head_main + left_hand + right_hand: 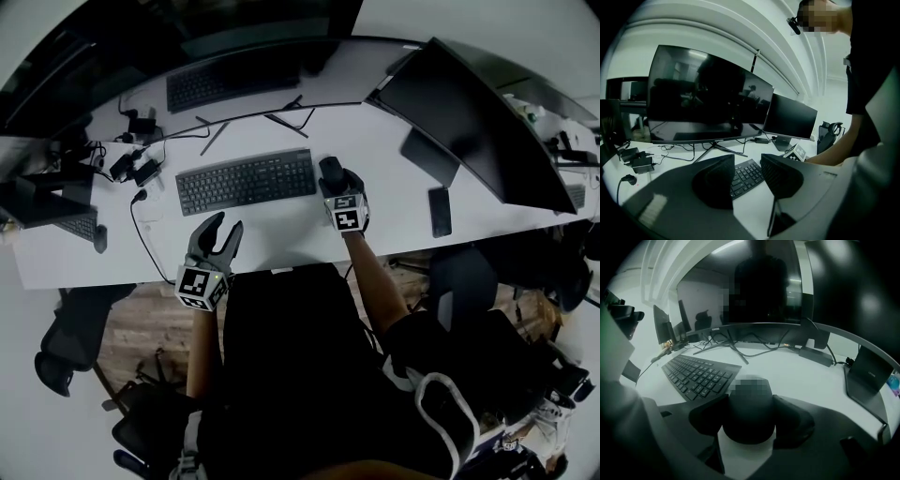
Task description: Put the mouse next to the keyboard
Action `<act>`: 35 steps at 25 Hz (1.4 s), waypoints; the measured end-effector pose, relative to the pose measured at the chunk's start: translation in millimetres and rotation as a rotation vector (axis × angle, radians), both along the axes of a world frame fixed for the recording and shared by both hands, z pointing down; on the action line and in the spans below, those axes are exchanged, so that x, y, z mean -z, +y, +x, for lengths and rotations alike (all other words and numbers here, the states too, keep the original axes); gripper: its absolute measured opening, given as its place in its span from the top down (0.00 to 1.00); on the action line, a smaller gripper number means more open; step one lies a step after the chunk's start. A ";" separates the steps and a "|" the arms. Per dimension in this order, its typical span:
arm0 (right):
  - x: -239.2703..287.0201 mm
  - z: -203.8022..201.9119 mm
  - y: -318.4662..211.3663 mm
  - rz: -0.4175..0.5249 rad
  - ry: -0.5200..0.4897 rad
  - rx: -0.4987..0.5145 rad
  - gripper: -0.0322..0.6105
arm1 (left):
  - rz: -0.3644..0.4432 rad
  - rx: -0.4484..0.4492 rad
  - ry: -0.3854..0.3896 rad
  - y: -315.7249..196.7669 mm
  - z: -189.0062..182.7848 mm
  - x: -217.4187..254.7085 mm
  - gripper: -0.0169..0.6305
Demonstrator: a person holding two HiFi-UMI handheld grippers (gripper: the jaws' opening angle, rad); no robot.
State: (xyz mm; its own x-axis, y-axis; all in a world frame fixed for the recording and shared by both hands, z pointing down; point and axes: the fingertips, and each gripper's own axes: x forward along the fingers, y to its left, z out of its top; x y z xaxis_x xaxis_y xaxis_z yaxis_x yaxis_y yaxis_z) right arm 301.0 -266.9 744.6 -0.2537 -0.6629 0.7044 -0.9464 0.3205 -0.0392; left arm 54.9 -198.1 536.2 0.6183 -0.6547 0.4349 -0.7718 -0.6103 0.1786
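Note:
A dark mouse (329, 171) sits between the jaws of my right gripper (337, 180), just off the right end of the black keyboard (246, 181) on the white desk (281, 239). In the right gripper view both pads press the sides of the mouse (749, 405), and the keyboard (696, 373) lies to its left. I cannot tell if the mouse rests on the desk or hangs just above it. My left gripper (219, 234) stands open near the desk's front edge, below the keyboard, with nothing in it. Between its jaws the left gripper view shows only the keyboard (747, 176) farther off.
A second keyboard (234, 80) lies at the back. A large curved monitor (473, 122) stands at the right, with a phone (440, 211) flat beside it. Power adapters and cables (131, 167) crowd the left end. An office chair (61, 352) stands at lower left.

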 end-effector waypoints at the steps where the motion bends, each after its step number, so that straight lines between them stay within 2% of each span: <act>1: -2.0 0.4 -1.6 -0.004 0.002 -0.001 0.49 | -0.002 0.002 -0.003 -0.3 -0.6 -0.8 0.73; 9: -12.7 -0.8 -9.8 -0.032 0.007 -0.015 0.49 | -0.017 0.012 -0.008 -3.8 -0.1 -3.1 0.73; 22: -13.4 -1.7 -10.2 -0.015 -0.006 -0.014 0.49 | -0.016 -0.046 0.005 8.4 22.8 -4.6 0.73; 29: -10.3 -2.3 -9.8 -0.010 -0.042 -0.012 0.46 | 0.001 -0.038 0.001 14.3 14.8 1.8 0.73; 35: 9.0 0.0 -3.9 0.024 -0.023 -0.015 0.46 | 0.015 -0.041 0.017 17.0 8.1 3.8 0.73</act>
State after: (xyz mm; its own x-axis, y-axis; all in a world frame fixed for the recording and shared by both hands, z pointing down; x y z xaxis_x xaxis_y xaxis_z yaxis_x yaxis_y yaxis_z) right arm 301.0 -270.9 735.7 -0.2597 -0.6837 0.6820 -0.9501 0.3074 -0.0535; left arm 63.0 -181.2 532.4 0.6521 -0.6347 0.4146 -0.7428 -0.6442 0.1821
